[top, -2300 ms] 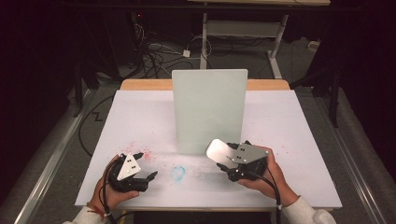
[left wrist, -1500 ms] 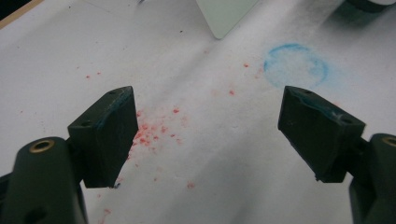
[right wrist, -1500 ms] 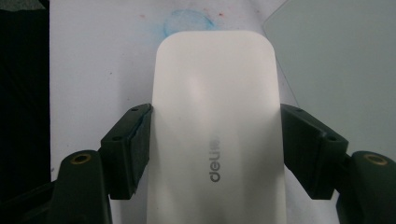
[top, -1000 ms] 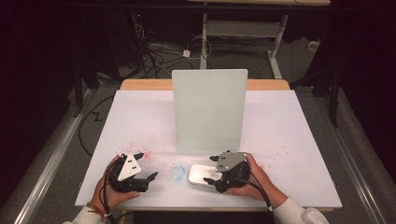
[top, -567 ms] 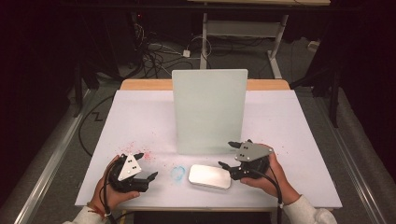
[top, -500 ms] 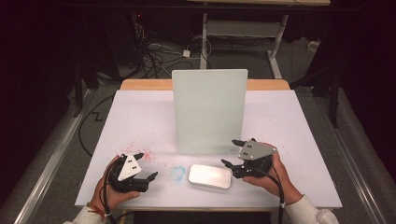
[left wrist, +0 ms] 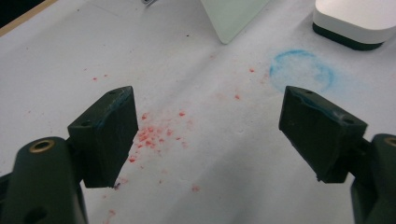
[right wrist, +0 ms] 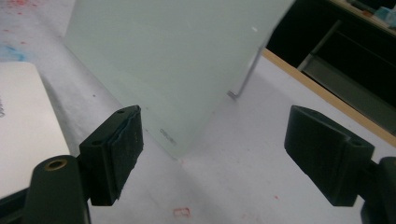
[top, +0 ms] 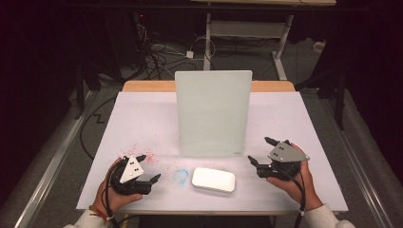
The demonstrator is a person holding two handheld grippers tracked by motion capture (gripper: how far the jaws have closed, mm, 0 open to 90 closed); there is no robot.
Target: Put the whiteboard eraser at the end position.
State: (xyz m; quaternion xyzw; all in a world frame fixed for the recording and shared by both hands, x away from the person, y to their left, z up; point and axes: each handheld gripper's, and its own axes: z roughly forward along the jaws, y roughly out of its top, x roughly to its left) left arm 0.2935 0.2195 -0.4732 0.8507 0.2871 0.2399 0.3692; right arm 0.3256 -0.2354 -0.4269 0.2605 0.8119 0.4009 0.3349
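Lying flat at the lower middle of the high view, the white eraser [top: 213, 179] rests on the bench [top: 309, 123], between the left hand-held gripper [top: 148, 167] and right hand-held gripper [top: 261, 150], touching neither. Both have jaws wide apart, holding nothing. Left gripper view: eraser upper right, blue ring [left wrist: 301, 71] beside it. Right gripper view: eraser at left edge, white board [right wrist: 173, 65] standing ahead.

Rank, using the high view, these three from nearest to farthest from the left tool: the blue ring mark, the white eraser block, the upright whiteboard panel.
From the left tool:
1. Blue ring mark, on the table just to the tool's right.
2. White eraser block, lying flat beyond the ring, further right.
3. Upright whiteboard panel, standing behind both at the table's middle.
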